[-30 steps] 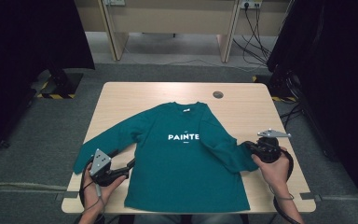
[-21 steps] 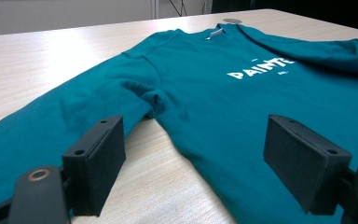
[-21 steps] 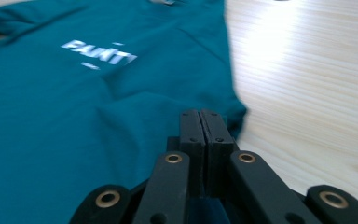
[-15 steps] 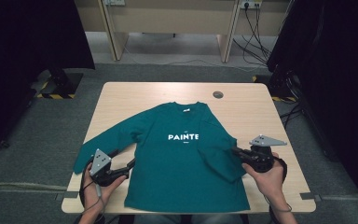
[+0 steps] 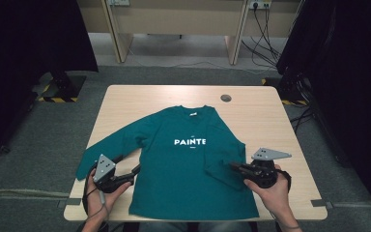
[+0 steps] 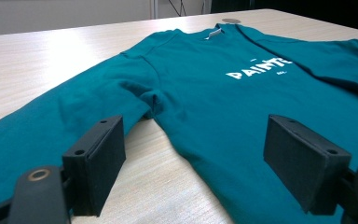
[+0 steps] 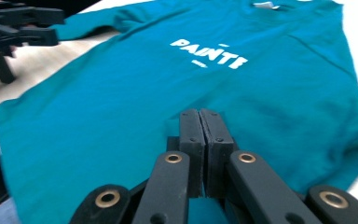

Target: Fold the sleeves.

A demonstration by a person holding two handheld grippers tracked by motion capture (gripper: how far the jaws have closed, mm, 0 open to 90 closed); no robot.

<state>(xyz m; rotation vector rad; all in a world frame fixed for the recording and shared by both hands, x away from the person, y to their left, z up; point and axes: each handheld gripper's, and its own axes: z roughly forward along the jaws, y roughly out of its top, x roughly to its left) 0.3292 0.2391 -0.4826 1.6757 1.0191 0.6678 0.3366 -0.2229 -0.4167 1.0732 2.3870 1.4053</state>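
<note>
A teal sweatshirt [image 5: 183, 164] with white "PAINTE" lettering lies flat, front up, on the light wooden table [image 5: 261, 116]. My right gripper [image 5: 232, 166] is at its right side, shut on the end of the right sleeve [image 5: 222, 157], which is folded in over the body. In the right gripper view the jaws [image 7: 199, 116] meet above the shirt [image 7: 121, 93], with teal cloth at their tips. My left gripper [image 5: 128, 164] rests open at the shirt's lower left. One jaw is by the left sleeve [image 6: 42, 130], the other over the body [image 6: 205, 93].
A small dark round disc [image 5: 225, 98] sits in the tabletop at the back right. Bare wood borders the shirt at the back and on both sides. Desks [image 5: 174, 19], cables and dark curtains stand beyond the table.
My right gripper has moved left, in from the table's right side, drawing the right sleeve over the shirt's body. The left gripper has stayed where it was.
</note>
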